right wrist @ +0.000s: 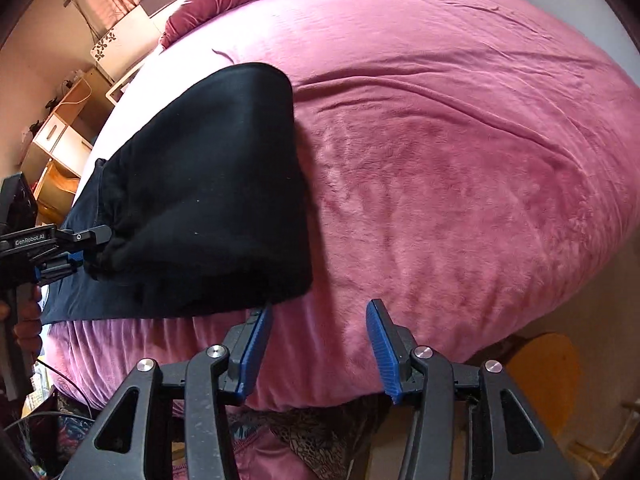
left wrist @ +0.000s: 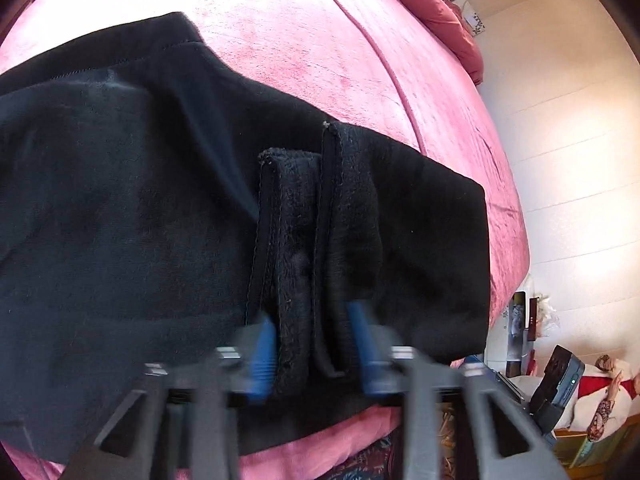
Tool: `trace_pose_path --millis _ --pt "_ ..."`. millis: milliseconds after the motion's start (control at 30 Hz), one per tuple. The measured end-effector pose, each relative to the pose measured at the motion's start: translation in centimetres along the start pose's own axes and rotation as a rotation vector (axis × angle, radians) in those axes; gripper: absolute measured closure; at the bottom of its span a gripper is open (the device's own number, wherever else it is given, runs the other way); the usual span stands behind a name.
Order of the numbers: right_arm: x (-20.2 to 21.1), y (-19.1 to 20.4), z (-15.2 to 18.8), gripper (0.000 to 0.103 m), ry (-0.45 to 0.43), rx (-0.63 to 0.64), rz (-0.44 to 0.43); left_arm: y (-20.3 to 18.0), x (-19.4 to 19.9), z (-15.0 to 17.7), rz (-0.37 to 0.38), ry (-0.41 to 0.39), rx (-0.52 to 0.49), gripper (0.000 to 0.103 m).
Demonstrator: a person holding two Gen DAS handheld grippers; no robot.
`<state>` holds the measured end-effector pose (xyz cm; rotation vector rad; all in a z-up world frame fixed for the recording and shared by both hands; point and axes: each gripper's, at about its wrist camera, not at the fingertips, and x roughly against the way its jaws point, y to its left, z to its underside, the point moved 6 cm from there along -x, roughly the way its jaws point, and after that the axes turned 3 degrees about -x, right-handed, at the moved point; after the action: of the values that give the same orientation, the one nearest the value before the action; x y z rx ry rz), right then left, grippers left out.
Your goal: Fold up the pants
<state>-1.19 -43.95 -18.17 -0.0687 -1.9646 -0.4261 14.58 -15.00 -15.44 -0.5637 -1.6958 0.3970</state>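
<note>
Left wrist view. Black pants (left wrist: 140,208): lying folded on a pink bed cover (left wrist: 340,52), filling most of the left and middle of the view. A stitched hem runs along the upper left edge. Left gripper (left wrist: 316,352): black frame with blue pads (left wrist: 262,356); several bunched layers of the pants' edge, with fuzzy lining showing, stand between the pads, which press on them from both sides, so the claw is narrow and holding the pants. Red pillow or bedding (left wrist: 440,8): at the far upper right of the bed. White wall (left wrist: 560,140): to the right, with small cluttered items low down, too blurred to name.

Right wrist view. Same pants (right wrist: 208,200): a folded dark bundle on the left part of the pink bed cover (right wrist: 440,140), close to the near edge of the bed. Right gripper (right wrist: 320,344): jaws apart at a middling width, nothing between the blue pads (right wrist: 382,346); the left pad sits just beside the near right corner of the bundle, whether touching cannot be told. Left gripper (right wrist: 86,246): seen at the left edge, closed on the bundle's left end, with a hand (right wrist: 22,320) on its handle. Wooden shelves (right wrist: 60,140): beyond the bed at upper left. Wooden stool (right wrist: 548,376): at lower right, beside the bed.
</note>
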Motion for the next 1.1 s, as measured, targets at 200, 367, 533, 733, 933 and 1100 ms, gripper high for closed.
trace_pose_path --millis 200,367,533,733,933,1100 --pt "-0.8 2.4 -1.9 0.076 -0.078 0.025 0.003 -1.8 3.7 -0.4 0.064 -0.089 -0.051 0.089" --pt "-1.7 3.8 -1.7 0.081 -0.062 0.083 0.023 -0.7 5.5 0.5 0.029 -0.116 -0.074 0.090" --pt "-2.8 4.0 -1.4 0.080 -0.026 0.112 0.043 1.5 1.8 1.8 -0.090 -0.044 -0.063 0.088" --pt "0.0 3.5 -1.1 0.067 0.034 0.191 0.027 1.2 4.1 1.4 -0.102 -0.120 -0.085 0.075" --pt "3.6 6.0 -4.7 0.067 -0.079 0.202 -0.029 0.3 7.0 -0.4 -0.137 -0.241 -0.161 0.075" --pt "1.6 10.2 -8.6 0.067 -0.130 0.204 -0.055 -2.1 5.9 -1.2 -0.202 -0.241 -0.267 0.075"
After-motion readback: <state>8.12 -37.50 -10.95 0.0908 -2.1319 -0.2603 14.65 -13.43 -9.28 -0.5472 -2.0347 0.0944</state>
